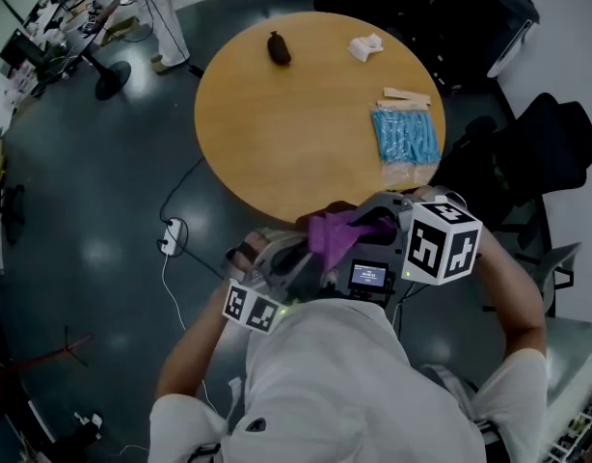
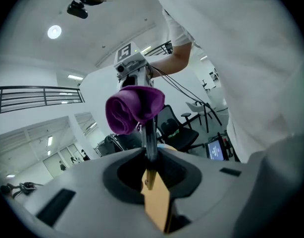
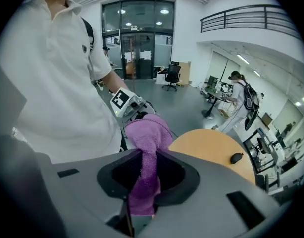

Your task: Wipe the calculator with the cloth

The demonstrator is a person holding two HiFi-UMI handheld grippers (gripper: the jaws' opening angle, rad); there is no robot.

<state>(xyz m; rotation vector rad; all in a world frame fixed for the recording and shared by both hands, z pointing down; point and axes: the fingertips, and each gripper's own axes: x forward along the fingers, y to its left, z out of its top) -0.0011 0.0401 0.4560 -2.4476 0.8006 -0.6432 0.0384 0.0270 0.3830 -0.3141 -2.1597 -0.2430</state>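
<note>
My right gripper is shut on a purple cloth. The cloth runs up between the jaws and bunches beyond the tips. In the head view the cloth hangs just off the near edge of the round wooden table, close to the person's body, with the right gripper behind it. My left gripper is shut on a thin dark slab seen edge-on, which looks like the calculator. Its far end meets the bunched cloth. The left gripper sits left of the cloth.
On the table lie a black mouse-like object, a crumpled white item, wooden sticks and a blue packet. Black chairs stand to the right. A power strip with cable lies on the floor. A person stands far left.
</note>
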